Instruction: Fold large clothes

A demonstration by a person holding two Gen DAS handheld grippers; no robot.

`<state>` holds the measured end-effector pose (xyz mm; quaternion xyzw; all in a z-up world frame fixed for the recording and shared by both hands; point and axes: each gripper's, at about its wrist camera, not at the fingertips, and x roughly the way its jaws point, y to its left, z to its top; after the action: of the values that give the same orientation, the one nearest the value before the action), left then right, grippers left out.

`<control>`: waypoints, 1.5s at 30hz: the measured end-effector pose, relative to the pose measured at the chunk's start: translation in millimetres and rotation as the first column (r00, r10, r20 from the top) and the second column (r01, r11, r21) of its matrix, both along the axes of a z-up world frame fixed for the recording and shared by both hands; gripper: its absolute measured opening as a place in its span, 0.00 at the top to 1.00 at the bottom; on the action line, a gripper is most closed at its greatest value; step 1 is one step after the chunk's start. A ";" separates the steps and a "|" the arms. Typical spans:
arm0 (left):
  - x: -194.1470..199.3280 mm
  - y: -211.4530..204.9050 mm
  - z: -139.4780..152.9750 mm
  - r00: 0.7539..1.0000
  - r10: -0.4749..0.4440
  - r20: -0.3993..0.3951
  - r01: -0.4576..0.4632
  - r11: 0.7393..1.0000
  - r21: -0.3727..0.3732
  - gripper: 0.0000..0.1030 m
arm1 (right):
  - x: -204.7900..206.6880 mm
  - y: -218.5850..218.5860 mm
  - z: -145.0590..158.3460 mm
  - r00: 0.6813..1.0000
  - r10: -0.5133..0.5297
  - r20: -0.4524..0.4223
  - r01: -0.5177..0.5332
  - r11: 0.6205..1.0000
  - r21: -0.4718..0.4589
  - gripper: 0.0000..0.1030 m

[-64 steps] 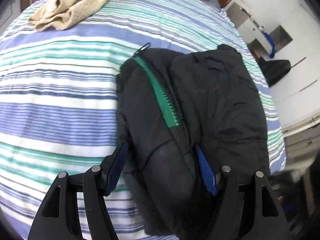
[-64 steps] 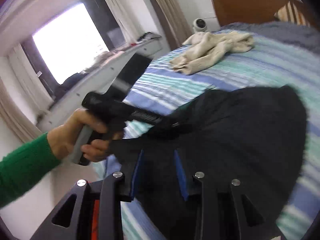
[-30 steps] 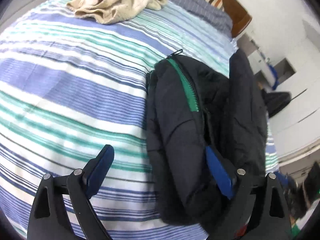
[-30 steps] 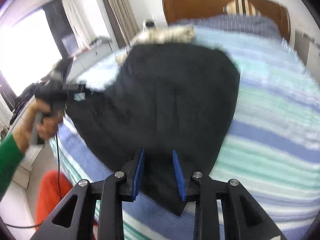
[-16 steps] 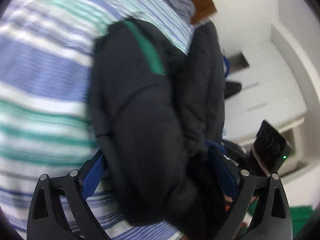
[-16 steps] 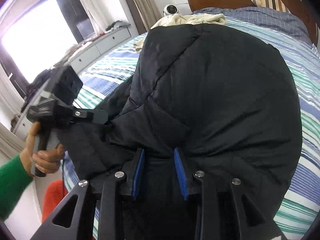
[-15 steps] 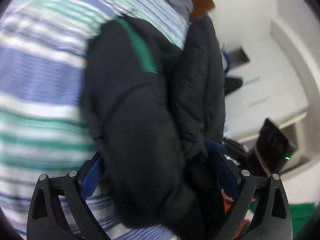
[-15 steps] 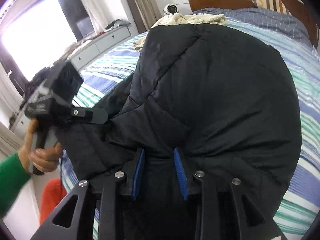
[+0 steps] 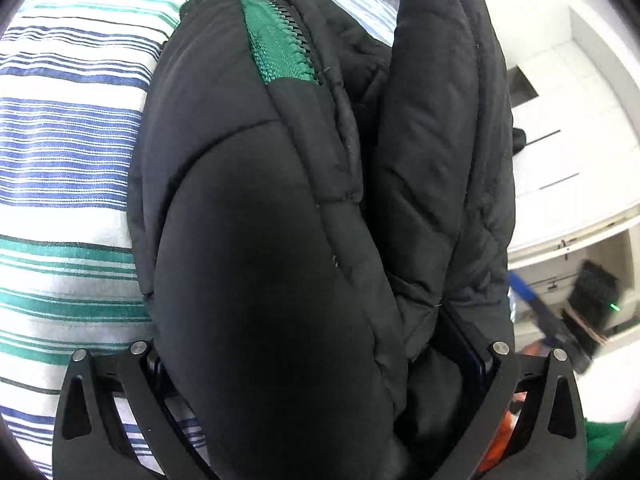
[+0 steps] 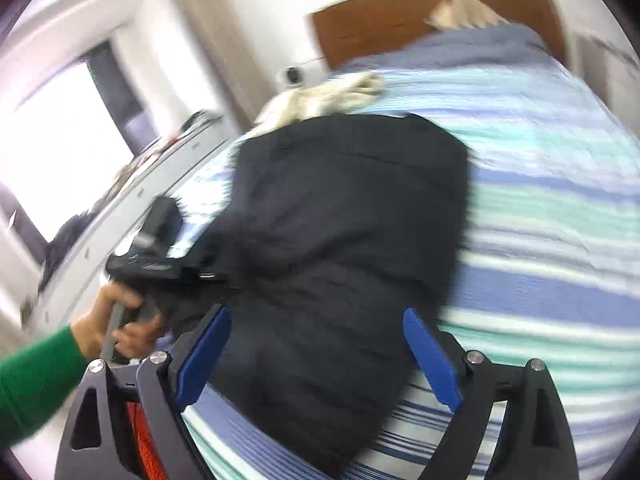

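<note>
A black padded jacket point(image 9: 280, 220) with a green zipper strip point(image 9: 276, 52) lies folded in a thick bundle on the striped bed point(image 9: 68, 140). My left gripper point(image 9: 320, 360) has its jaws spread wide around the near end of the bundle, fingers mostly hidden by fabric. In the right wrist view the jacket point(image 10: 344, 232) lies flat on the bed. My right gripper point(image 10: 316, 356) is open just above its near edge, touching nothing. The left gripper point(image 10: 160, 264) shows there at the jacket's left edge.
A beige garment point(image 10: 324, 100) lies crumpled at the far side of the bed, near the wooden headboard point(image 10: 400, 20). White furniture point(image 9: 560, 140) stands to the right of the bed. A window point(image 10: 60, 152) and a low cabinet are on the left.
My right gripper has opened and let go of the jacket, which dropped flat onto the bed. My left gripper has pushed further onto the folded bundle.
</note>
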<state>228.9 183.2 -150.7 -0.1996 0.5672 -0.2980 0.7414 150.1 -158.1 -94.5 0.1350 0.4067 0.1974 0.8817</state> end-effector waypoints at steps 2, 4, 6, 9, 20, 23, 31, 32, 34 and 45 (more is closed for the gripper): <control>-5.9 -3.1 3.1 1.000 0.002 0.002 -0.002 1.000 0.008 0.00 | 6.3 -22.3 -24.3 0.994 -0.042 -0.102 0.052 0.995 0.089 0.13; -9.7 -5.7 3.6 1.000 0.006 0.001 -0.006 1.000 0.011 0.00 | 7.5 -33.4 -39.7 0.988 -0.032 -0.149 0.066 0.971 0.228 0.13; -10.7 -15.6 -0.3 1.000 0.010 0.002 -0.010 1.000 0.012 0.00 | 9.0 -35.8 -45.5 0.989 -0.002 -0.151 0.054 0.939 0.338 0.13; -8.8 -23.6 1.0 1.000 0.015 0.000 -0.015 1.000 0.010 0.00 | 27.4 -23.3 -50.1 0.989 0.042 -0.145 0.016 0.925 0.380 0.13; -32.3 -27.0 6.6 0.991 0.100 0.086 -0.099 0.995 -0.021 0.26 | 50.7 12.1 -41.4 0.990 0.123 -0.067 -0.100 0.954 0.283 0.34; -54.0 -34.7 28.1 0.983 0.115 0.143 -0.114 0.993 -0.019 0.35 | 33.7 22.5 -13.6 0.988 0.153 0.027 -0.156 0.967 0.203 0.39; -54.8 -64.8 96.5 0.947 0.136 0.291 -0.120 0.990 -0.072 0.36 | 29.7 8.6 65.5 0.947 0.187 0.260 -0.239 0.954 0.181 0.40; -44.1 -71.4 104.8 0.941 0.133 0.311 -0.118 0.991 -0.067 0.36 | 35.1 3.3 68.1 0.945 0.184 0.269 -0.239 0.953 0.186 0.40; -23.7 -82.7 112.9 0.936 0.131 0.328 -0.119 0.991 -0.057 0.36 | 57.7 -7.2 75.1 0.943 0.173 0.285 -0.234 0.952 0.198 0.40; 52.0 -143.8 16.8 0.975 0.138 0.174 -0.148 0.988 0.045 0.04 | 161.5 -70.4 -43.0 0.991 0.051 -0.123 -0.010 0.949 0.314 0.21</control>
<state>280.9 39.5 -134.0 -0.1922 0.4941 -0.2433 0.8123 311.6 -228.5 -137.5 0.2792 0.4287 0.2639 0.8177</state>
